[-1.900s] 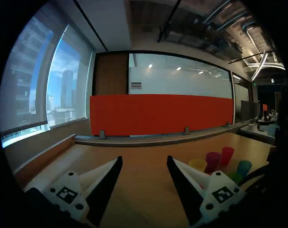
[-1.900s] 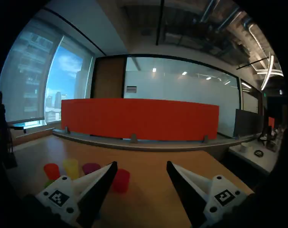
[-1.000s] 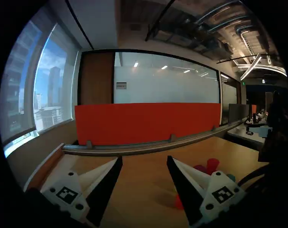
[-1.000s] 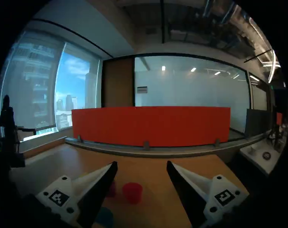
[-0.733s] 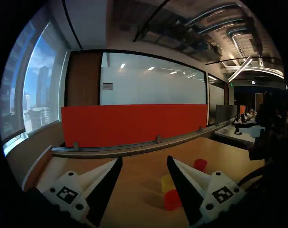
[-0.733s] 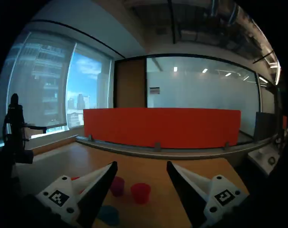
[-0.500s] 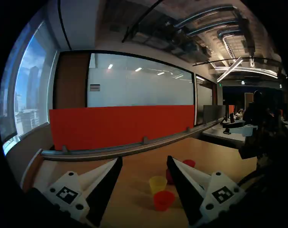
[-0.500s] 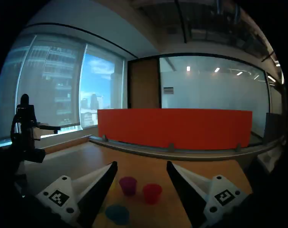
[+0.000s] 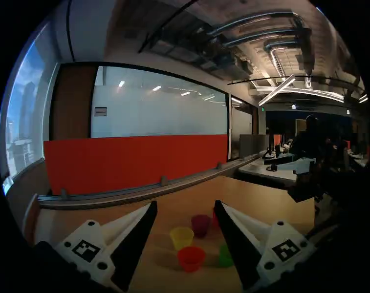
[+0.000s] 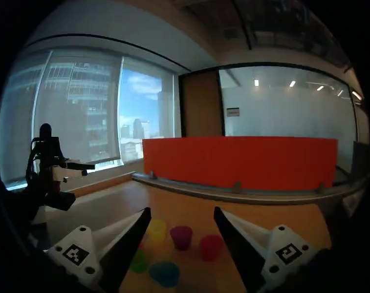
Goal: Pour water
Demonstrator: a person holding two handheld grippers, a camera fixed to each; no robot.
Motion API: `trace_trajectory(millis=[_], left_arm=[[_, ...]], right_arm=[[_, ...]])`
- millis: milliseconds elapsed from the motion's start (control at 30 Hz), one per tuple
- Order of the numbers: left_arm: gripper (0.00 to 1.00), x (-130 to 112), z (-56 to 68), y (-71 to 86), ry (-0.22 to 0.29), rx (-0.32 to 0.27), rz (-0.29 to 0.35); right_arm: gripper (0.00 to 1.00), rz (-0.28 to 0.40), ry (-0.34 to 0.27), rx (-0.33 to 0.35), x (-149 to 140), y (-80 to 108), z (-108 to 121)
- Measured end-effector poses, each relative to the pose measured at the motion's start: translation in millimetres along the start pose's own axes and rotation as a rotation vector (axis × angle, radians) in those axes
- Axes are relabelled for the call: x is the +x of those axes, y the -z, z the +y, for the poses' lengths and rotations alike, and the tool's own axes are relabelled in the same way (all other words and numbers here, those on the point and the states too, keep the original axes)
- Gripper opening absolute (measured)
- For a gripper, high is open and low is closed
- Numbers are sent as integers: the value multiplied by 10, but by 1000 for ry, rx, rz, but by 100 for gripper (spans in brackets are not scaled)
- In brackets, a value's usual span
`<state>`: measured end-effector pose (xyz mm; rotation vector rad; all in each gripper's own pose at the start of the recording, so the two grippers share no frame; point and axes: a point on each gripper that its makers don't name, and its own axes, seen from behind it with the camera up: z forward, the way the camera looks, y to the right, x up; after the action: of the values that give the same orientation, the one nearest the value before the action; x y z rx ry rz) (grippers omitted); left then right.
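Wide and empty, the left hand-held gripper (image 9: 185, 204) and right hand-held gripper (image 10: 181, 210) had swung to face the cups (image 9: 182, 237) on the tabletop (image 9: 263, 190), pouring still ahead.

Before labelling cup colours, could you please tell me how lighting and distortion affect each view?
Left gripper view: dim overall, the cups shadowed yet their colours readable, the desk rail bowed by the fisheye. Right gripper view: the bright window backlights the scene; the purple cup stays dim but sharp.
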<state>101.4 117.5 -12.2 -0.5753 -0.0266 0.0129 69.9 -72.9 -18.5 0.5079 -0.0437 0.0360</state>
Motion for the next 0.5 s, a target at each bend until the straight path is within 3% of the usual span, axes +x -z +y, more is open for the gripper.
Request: trace_trajectory(millis=[500], left_arm=[[86,-294,255,-36,-13,-114,-99]], right_arm=[[100,-140,41,66,-340,9,-154]])
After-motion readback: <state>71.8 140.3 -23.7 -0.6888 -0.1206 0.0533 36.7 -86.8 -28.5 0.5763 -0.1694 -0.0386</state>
